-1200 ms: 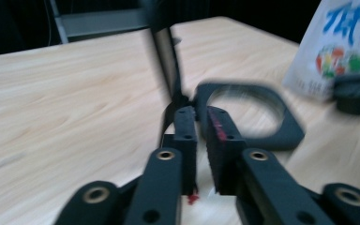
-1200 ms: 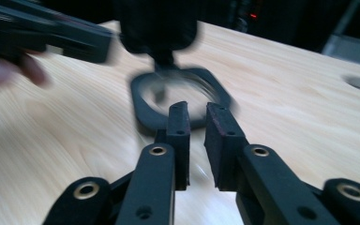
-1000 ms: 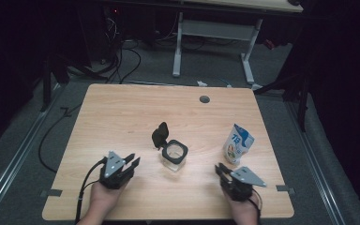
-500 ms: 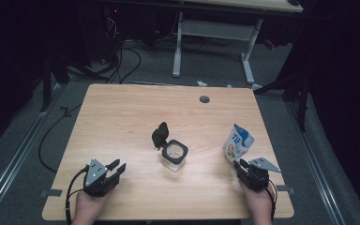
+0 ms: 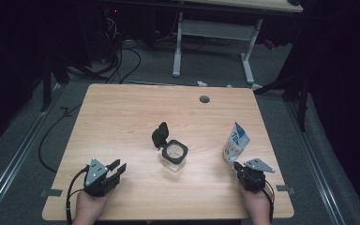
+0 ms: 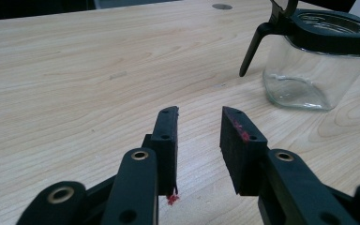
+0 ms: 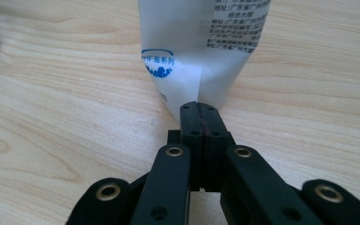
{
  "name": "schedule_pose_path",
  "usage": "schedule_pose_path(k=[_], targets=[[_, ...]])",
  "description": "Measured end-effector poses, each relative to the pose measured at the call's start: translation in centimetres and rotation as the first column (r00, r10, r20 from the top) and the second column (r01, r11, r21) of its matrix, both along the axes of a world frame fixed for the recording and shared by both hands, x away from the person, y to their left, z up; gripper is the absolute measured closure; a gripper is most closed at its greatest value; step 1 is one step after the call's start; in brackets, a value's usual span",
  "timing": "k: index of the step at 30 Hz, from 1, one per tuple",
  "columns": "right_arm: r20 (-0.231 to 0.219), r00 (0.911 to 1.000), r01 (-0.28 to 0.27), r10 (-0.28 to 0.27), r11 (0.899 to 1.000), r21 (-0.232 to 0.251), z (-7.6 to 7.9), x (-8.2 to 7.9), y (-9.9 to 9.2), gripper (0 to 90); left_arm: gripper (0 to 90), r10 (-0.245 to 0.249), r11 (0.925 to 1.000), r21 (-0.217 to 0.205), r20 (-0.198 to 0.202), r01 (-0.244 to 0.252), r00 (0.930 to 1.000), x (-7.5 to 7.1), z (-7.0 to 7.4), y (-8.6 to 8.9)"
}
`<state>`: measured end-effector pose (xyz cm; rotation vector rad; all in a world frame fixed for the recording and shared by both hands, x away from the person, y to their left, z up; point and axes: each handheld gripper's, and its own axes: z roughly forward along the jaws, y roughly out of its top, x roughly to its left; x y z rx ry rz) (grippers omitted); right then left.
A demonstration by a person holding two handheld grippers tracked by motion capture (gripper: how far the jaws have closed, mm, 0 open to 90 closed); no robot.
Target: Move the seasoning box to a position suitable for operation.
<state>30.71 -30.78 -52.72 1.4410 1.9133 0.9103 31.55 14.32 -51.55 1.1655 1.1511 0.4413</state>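
Right gripper view: my right tool [image 7: 200, 108], jaws just closed pad to pad on nothing, sits against the standing pouch [image 7: 201, 51] at twelve o'clock; reopen before gripping; left tool [image 6: 199, 123] half open, empty.

Blue and black Chinese print on the white pouch [image 7: 201, 51]

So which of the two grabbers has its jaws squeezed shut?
The right gripper, just in front of the white pouch. Its jaws press flat together with nothing between them, while the left gripper shows a clear gap.
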Motion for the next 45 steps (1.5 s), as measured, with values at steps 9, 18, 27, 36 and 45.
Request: schedule_pose_path(k=[9, 18, 27, 36, 45], targets=[[-0.041, 0.9991, -0.012, 0.012, 1.000, -0.006, -0.1, 1.0, 1.0, 87.4, 67.4, 0.010, 0.9999, -0.007, -0.002, -0.010, 0.9999, 0.1, -0.1, 0.2], [-0.042, 0.9979, -0.050, 0.050, 0.999, -0.016, -0.2, 0.3, 2.7, 90.0, 67.6, 0.009, 0.9999, -0.012, -0.003, -0.009, 1.0000, 0.1, -0.1, 0.3], [-0.039, 0.9952, -0.090, 0.089, 0.996, -0.014, -0.2, -2.7, 5.7, 90.0, 67.8, -0.001, 1.0000, -0.006, -0.002, 0.001, 1.0000, 0.0, -0.2, 0.0], [-0.007, 0.9922, -0.125, 0.124, 0.992, -0.005, 0.2, -5.0, 6.3, 80.3, 67.8, -0.007, 1.0000, -0.004, -0.003, 0.007, 1.0000, 0.0, -0.2, -0.2], [0.012, 0.9993, -0.035, 0.035, 0.999, -0.011, 0.5, -4.9, 3.3, 90.0, 67.9, -0.015, 0.9999, 0.005, 0.000, 0.015, 0.9999, -0.2, -0.3, -0.6]])
